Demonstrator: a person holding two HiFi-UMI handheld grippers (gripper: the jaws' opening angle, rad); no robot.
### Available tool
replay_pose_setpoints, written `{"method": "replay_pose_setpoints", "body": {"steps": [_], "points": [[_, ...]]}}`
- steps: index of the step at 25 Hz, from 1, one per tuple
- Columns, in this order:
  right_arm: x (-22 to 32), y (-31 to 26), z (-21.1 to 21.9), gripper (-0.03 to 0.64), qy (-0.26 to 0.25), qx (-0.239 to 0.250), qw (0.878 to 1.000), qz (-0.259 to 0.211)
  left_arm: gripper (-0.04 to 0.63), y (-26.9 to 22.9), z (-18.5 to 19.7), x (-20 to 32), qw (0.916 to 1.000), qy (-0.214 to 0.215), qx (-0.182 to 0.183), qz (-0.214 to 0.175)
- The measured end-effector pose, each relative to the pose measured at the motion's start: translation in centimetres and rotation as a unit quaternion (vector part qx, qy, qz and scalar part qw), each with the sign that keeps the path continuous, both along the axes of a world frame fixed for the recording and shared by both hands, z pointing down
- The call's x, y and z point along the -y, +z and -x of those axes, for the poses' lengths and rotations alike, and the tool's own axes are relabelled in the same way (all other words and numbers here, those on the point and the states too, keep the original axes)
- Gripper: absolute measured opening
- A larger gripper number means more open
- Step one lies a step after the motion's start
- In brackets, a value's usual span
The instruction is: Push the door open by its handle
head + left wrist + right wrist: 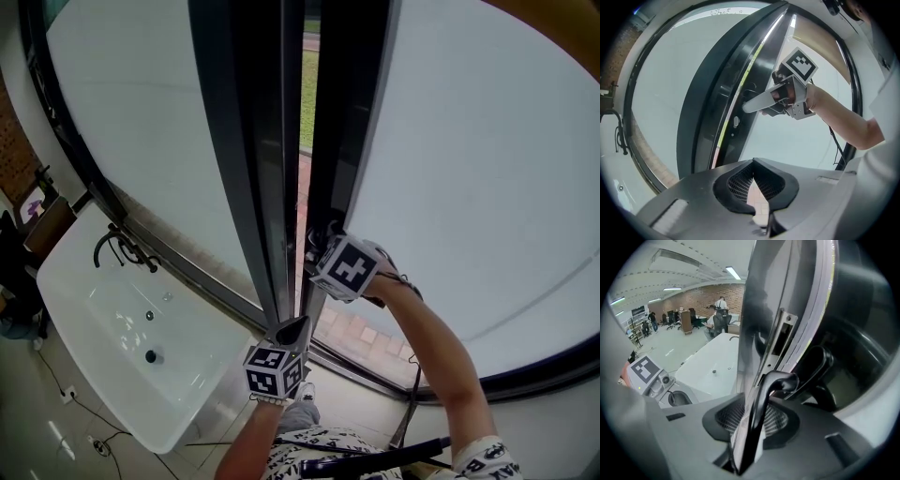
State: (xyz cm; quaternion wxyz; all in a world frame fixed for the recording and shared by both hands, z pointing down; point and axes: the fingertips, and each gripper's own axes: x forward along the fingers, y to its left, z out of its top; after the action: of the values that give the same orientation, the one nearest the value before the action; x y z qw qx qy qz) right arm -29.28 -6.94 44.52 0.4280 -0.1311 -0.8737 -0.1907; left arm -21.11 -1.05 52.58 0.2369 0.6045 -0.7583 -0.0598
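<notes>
Two hand-held grippers at the door (pixel 450 169): the right hand-held gripper (pixel 749 430) clamps the black handle (pixel 780 379); the left hand-held gripper (pixel 753 164) hangs closed, empty.

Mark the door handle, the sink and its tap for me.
door handle (pixel 759 420), right gripper view, mid-shaft of the lever.
sink (pixel 94 302), head view, bare basin floor.
tap (pixel 117 244), head view, middle of the black fitting.

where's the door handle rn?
Right gripper view, centre: the black door handle is gripped between the jaws of the right gripper, on the dark door frame.
</notes>
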Motion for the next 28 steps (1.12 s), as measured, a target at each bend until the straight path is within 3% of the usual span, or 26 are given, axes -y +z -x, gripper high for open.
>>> {"method": "replay_pose_setpoints", "body": {"steps": [2, 4, 10, 20, 28], "points": [[0.4, 0.0, 0.2, 0.026, 0.005, -0.007, 1.000, -0.009, -0.015, -0.1, 0.3, 0.5, 1.0000, 0.002, -0.003, 0.000], [0.5, 0.1, 0.2, 0.018, 0.006, -0.014, 1.000, 0.009, -0.015, 0.1, 0.4, 1.1, 1.0000, 0.007, -0.004, 0.001], [1.0, -0.3, -0.3, 0.015, 0.004, -0.003, 0.999, 0.035, -0.015, 0.2, -0.7, 3.4, 0.9994, 0.032, -0.009, 0.001], [7.0, -0.8, 1.0, 0.015, 0.039, -0.008, 0.998, 0.058, -0.015, -1.5, -0.9, 9.6, 0.9972, 0.074, 0.002, -0.003], [12.4, -2.2, 1.3, 0.014, 0.082, 0.006, 0.994, 0.068, -0.015, -2.7, -1.8, 13.0, 0.9956, 0.085, 0.030, 0.028]]}}
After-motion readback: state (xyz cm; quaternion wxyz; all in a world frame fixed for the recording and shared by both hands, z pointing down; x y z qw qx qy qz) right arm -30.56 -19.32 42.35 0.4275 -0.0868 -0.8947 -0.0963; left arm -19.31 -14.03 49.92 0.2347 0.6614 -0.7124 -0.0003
